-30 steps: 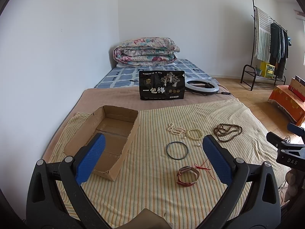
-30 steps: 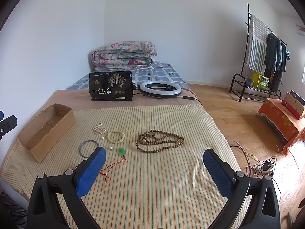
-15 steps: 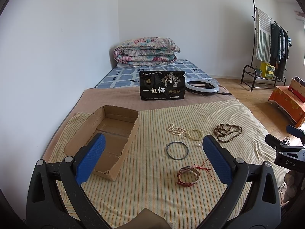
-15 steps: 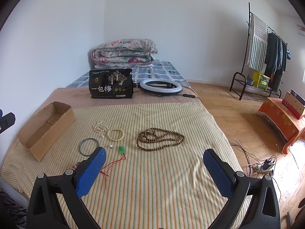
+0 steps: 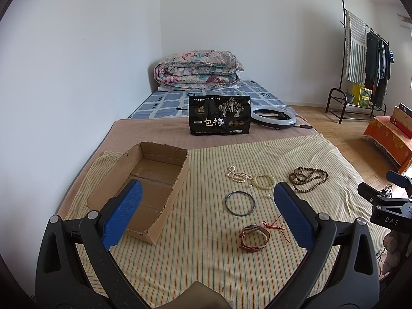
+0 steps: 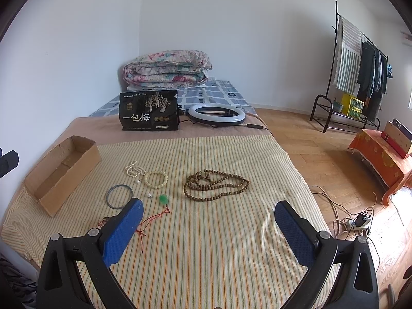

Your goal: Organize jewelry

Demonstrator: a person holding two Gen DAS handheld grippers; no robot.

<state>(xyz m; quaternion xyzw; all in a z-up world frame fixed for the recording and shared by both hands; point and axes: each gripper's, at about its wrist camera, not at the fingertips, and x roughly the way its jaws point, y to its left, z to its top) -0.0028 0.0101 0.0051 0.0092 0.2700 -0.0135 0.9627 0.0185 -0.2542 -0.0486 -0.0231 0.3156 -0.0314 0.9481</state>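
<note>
Jewelry lies on a striped cloth (image 5: 206,257) on a bed. An open cardboard box (image 5: 144,180) sits at the left, seen also in the right wrist view (image 6: 61,170). A dark bangle (image 5: 239,203), a brown leather watch (image 5: 253,238), a red cord (image 5: 274,228), a pearl string (image 5: 237,175), a pale bead bracelet (image 5: 264,181) and a brown bead necklace (image 5: 307,179) lie to its right. In the right wrist view the necklace (image 6: 216,185) and a green pendant (image 6: 163,198) show. My left gripper (image 5: 206,216) and right gripper (image 6: 208,231) are open, empty, above the cloth.
A black snack bag (image 5: 219,115), a ring light (image 5: 273,115) and a folded quilt (image 5: 198,69) stand at the far end. A wall runs along the left. At the right are wood floor, a clothes rack (image 6: 360,72), an orange-covered stand (image 6: 383,154) and cables (image 6: 347,221).
The right gripper has drifted slightly forward and left over the cloth. The left gripper has barely moved. Both stay open and empty.
</note>
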